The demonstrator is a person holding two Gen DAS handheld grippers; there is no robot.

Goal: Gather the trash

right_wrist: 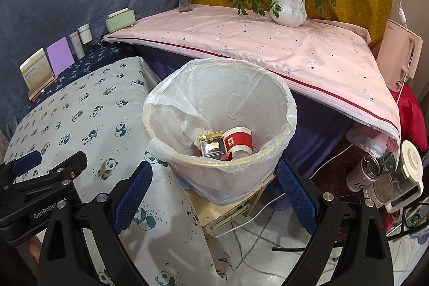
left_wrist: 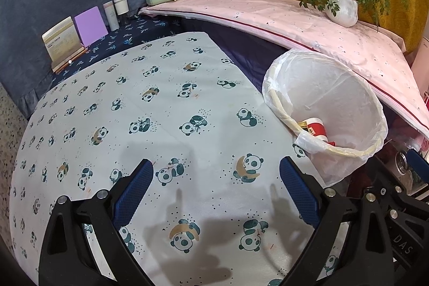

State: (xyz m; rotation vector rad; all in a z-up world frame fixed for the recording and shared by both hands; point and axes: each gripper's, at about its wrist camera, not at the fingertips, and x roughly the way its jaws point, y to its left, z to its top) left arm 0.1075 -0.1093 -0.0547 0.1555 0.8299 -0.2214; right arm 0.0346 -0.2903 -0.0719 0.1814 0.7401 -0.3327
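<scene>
White plastic lines the trash bin (right_wrist: 219,125), which stands on a small wooden stool (right_wrist: 236,208) just right of the panda-print table (left_wrist: 150,109). Down inside lies the trash: a red-and-white paper cup (right_wrist: 238,142) on its side, long axis running near to far, mouth tipped toward the far wall, and beside it on the left a black-and-gold box (right_wrist: 213,145) leaning upright, gold edge up. Crumpled paper sits behind them. The right gripper (right_wrist: 214,195) hovers over the bin's near rim, jaws spread wide, holding nothing. The left gripper (left_wrist: 217,195) hangs above the bare panda cloth, equally released, its fingers (left_wrist: 134,192) wide apart. From the left wrist view, the bin sits to the right.
</scene>
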